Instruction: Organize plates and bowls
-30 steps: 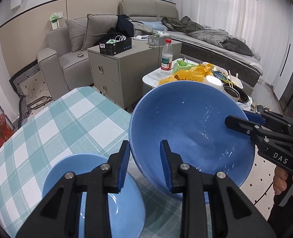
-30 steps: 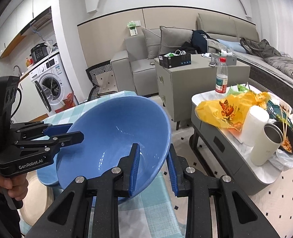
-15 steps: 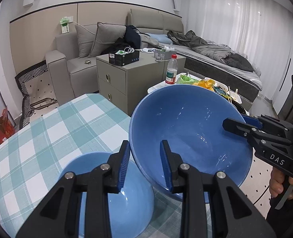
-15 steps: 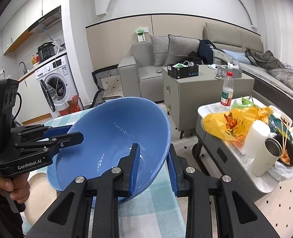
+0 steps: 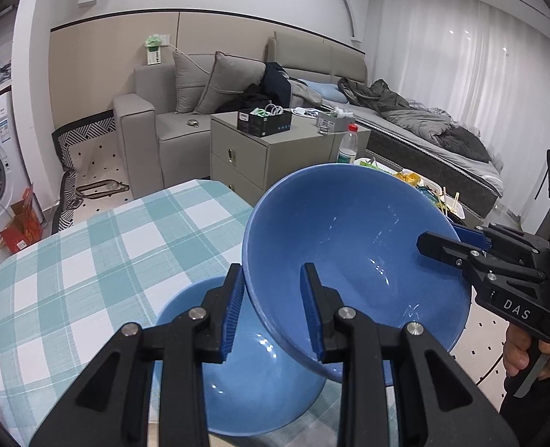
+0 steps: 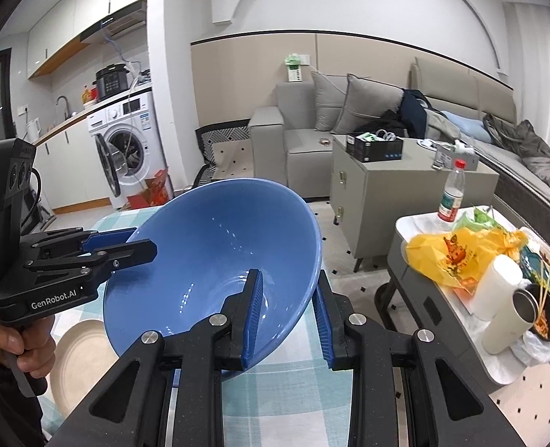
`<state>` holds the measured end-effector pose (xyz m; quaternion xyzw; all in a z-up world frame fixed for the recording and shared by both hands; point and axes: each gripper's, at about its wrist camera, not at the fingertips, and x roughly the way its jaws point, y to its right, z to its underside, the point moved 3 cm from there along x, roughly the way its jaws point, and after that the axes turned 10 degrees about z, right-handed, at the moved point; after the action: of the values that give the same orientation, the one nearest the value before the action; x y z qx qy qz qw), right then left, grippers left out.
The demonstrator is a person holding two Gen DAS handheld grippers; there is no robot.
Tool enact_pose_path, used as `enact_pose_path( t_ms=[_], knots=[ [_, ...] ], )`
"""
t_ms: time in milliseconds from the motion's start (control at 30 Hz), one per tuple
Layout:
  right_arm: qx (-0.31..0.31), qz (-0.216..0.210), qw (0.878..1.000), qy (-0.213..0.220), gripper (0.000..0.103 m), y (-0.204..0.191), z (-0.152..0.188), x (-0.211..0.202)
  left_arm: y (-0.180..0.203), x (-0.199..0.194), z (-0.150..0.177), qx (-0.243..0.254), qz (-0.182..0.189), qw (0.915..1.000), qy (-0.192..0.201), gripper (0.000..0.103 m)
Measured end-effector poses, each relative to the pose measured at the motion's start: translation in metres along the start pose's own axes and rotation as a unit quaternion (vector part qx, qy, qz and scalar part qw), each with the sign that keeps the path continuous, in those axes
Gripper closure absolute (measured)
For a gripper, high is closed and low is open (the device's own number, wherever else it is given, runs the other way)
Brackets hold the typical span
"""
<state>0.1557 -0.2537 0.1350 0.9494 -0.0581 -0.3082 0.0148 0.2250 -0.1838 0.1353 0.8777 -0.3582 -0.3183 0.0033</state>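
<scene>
A large blue bowl [image 5: 353, 246] hangs tilted in the air above the checked table, held by both grippers at once. My left gripper [image 5: 273, 313] is shut on its near rim. My right gripper [image 6: 288, 320] is shut on the opposite rim; the bowl also fills the right wrist view [image 6: 215, 260]. The right gripper shows in the left wrist view [image 5: 457, 242], the left one in the right wrist view [image 6: 126, 247]. A second blue bowl [image 5: 252, 376] sits on the table below. A beige plate [image 6: 77, 357] lies on the table at lower left.
The checked tablecloth [image 5: 99, 260] covers the table; its far edge is close. Beyond stand a grey cabinet [image 5: 275, 156], a sofa [image 5: 185, 111], a low table with food bags and cups [image 6: 476, 260], and a washing machine [image 6: 129, 156].
Both grippers have lifted the large blue bowl higher and tipped it. The lower bowl now sits nearer under it in the left wrist view. Both grips are unchanged.
</scene>
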Motion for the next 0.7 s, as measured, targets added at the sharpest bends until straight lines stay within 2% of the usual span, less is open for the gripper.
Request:
enact_pose_path(
  t_ms=[400, 700],
  knots=[
    [-0.033, -0.030, 0.999, -0.008, 0.076, -0.049, -0.004, 0.009, -0.034, -0.026, 0.018, -0.029, -0.027, 0.9991, 0.014, 0.074],
    [-0.048, -0.043, 0.998, -0.028, 0.076, -0.073, 0.003, 0.027, -0.050, -0.026, 0.030, -0.042, -0.047, 0.9980, 0.008, 0.074]
  ],
)
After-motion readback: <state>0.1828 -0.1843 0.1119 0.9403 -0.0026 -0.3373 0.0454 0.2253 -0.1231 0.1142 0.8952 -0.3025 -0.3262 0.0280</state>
